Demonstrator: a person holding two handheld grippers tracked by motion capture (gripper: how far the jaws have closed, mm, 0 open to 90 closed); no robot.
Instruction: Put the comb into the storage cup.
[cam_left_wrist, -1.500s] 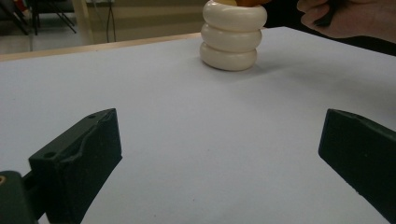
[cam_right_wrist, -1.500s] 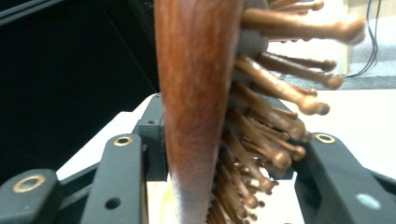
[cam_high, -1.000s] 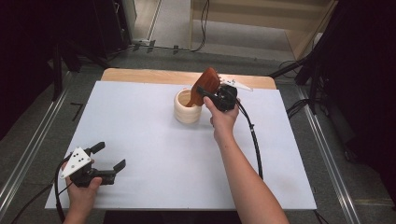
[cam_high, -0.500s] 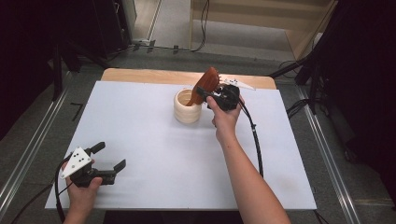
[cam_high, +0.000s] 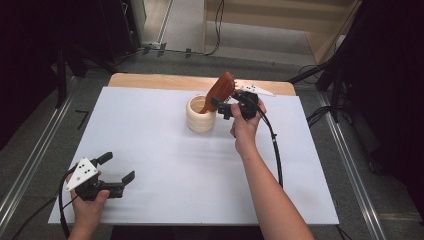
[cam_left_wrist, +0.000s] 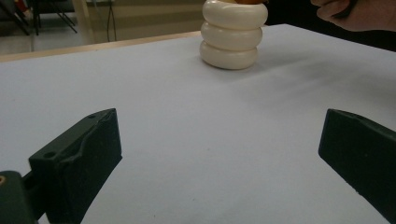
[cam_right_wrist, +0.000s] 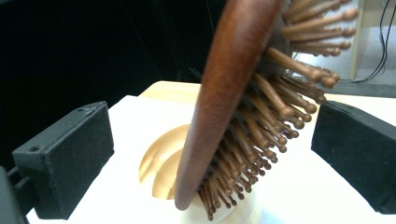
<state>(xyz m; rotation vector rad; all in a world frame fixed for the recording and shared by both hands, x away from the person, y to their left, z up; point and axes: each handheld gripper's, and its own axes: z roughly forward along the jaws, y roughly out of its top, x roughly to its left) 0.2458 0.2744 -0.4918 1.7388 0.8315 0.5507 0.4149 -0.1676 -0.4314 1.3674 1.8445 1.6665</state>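
On the white table (cam_high: 165, 165) stands a cream ribbed cup (cam_high: 200, 116) with a brown wooden hairbrush (cam_high: 220, 91) leaning in it, handle down and pegs toward the right gripper (cam_high: 226, 106). That gripper's jaws have just been opening and stand spread around the brush head, clear of it. The brush could tip out, or topple the cup, if a jaw catches its pegs. The left gripper (cam_high: 116, 168), also spread, holds nothing.

- The high view looks forward and down from above the person's side, taking in the whole white table (cam_high: 165, 150).
- The left gripper view sits low near the tabletop, facing the distant cream holder (cam_left_wrist: 233, 35).
- The right gripper view is close up on the wooden hairbrush (cam_right_wrist: 224, 93) standing in that holder (cam_right_wrist: 159, 168), which all three views share.
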